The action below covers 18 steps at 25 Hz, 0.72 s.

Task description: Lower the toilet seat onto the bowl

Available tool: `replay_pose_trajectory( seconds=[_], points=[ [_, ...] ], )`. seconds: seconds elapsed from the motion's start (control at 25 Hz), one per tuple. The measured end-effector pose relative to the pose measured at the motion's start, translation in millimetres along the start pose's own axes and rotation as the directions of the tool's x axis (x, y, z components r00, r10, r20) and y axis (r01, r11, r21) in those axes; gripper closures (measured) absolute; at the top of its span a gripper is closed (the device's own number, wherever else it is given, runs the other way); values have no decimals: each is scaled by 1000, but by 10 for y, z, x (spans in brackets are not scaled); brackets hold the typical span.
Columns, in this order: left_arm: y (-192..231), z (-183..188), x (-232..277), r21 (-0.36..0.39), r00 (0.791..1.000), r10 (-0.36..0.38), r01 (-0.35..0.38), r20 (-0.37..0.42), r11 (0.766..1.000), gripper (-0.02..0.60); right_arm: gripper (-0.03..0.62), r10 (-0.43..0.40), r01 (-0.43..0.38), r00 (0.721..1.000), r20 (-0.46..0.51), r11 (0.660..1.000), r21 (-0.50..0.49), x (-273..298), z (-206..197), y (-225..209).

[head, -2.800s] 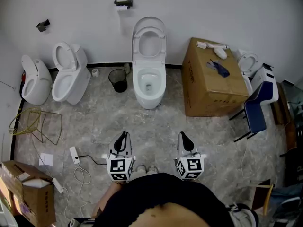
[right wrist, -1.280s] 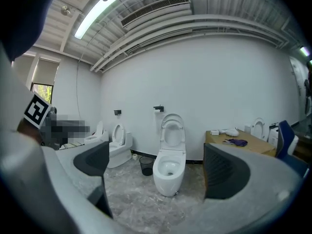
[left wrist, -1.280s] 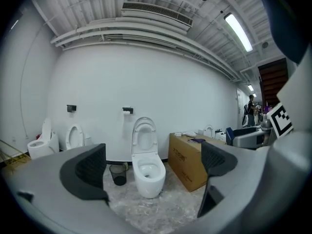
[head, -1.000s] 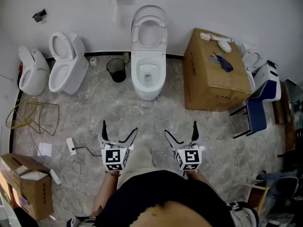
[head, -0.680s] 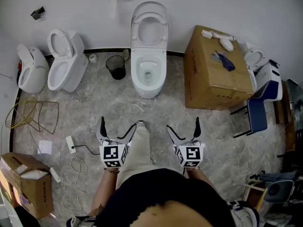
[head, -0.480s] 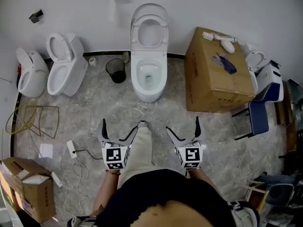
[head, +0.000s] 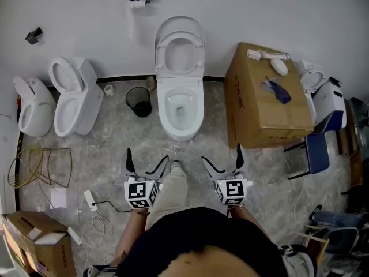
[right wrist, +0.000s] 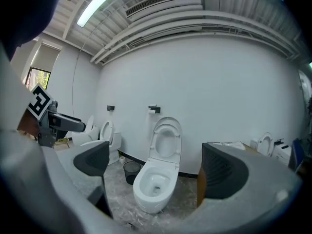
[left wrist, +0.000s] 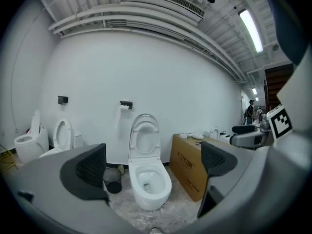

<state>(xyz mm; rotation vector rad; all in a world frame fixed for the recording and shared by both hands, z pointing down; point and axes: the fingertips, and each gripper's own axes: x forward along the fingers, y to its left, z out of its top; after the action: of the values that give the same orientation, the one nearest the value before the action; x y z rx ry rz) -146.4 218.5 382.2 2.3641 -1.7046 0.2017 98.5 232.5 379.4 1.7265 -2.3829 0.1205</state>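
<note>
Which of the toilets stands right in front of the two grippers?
The middle toilet, between the black bin and the cardboard box, its seat raised.

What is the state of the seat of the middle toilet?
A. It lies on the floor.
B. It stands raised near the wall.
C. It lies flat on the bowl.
B: the toilet seat stands upright behind the open bowl, and the left gripper and right gripper, both open, do not touch it.

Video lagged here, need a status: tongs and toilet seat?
Left tongs, right tongs open, empty, short of bowl. Toilet seat upright, not lowered. Bin and box flank bowl, not blocking.
</note>
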Motion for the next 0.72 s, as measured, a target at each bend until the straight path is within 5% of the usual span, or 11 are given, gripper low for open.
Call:
replay_pose_trajectory(
  seconds=[0.72],
  points=[
    [732, 511, 1827, 36, 995, -87, 89, -51, 995, 5, 13, -75, 75, 997, 7, 996, 44, 1929, 401, -703]
  ],
)
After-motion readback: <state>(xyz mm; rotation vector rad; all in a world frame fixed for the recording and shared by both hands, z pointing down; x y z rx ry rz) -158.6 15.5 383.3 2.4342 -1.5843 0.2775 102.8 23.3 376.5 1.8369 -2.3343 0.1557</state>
